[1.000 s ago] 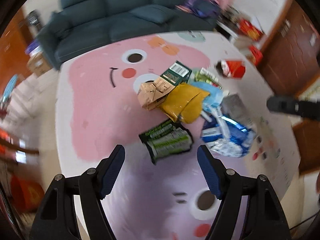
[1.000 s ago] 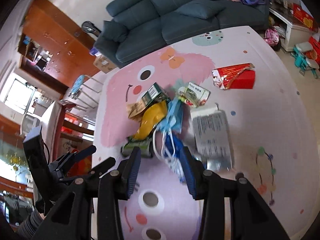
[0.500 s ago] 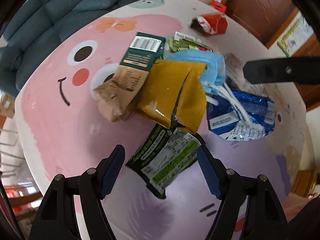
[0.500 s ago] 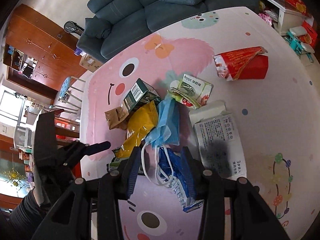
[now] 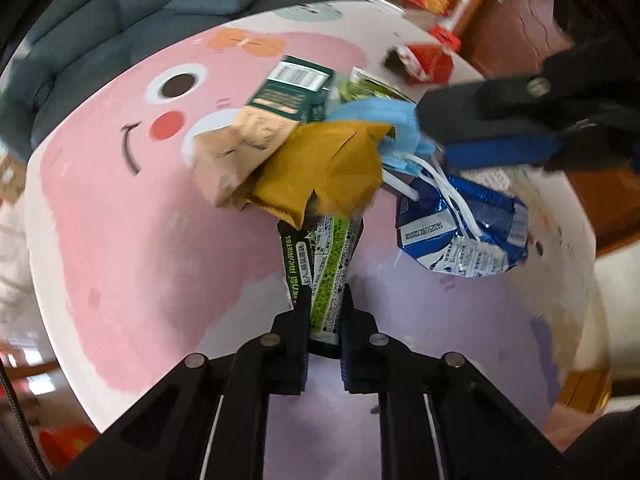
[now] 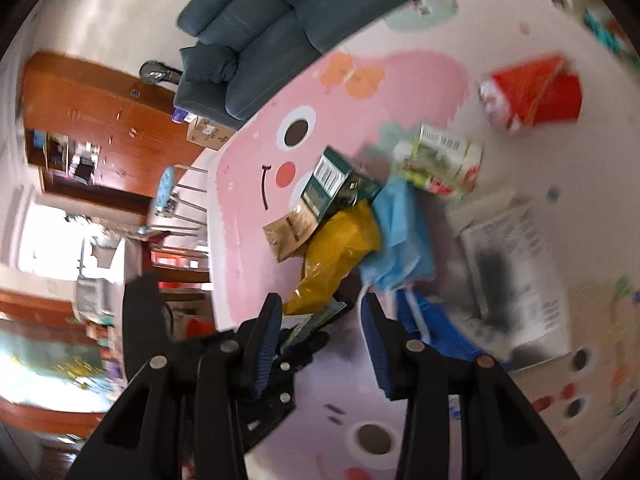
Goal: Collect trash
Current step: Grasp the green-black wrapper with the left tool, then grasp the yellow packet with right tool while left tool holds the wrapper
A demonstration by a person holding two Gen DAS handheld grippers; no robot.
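Left tongs (image 5: 325,312): clenched on the near end of a green wrapper (image 5: 326,264); the wrapper is pinched narrow between the pads and stands up out of them toward the pile.
Green wrapper, far end: tucked under the yellow bag (image 5: 324,168).
Right tongs (image 6: 320,336): held partly apart, nothing pressed between the pads; seen over the near edge of the pile, with a white loop of the mask just inside the right pad. In the left view one blue-padded finger is seen reaching in from the right, above the blue packet (image 5: 460,232).
Carrier: a round floor mat (image 5: 120,220) printed with a pink smiling face, lilac toward the near edge.
Pile: gathered around the middle of the mat.
Yellow bag: crumpled, at the pile's centre, lying over the green wrapper.
Brown pouch (image 5: 236,152): touching the yellow bag on its left side, toward the printed face.
Dark green box (image 5: 292,88): barcode end up, lying on the brown pouch's far end.
Blue mask (image 5: 380,120): just right of the yellow bag, its white ear loops trailed over the blue packet.
Blue packet: foil, torn, nearer the mat's right edge.
Light green packet (image 6: 440,160): beyond the mask, toward the far side.
White printed sheet (image 6: 516,264): flat, right of the mask.
Red carton (image 6: 532,92): lying apart from the pile, near the far right edge of the mat.
Beyond the mat: a dark blue sofa (image 6: 272,20) along the far edge; blur is heavy at both views' margins.
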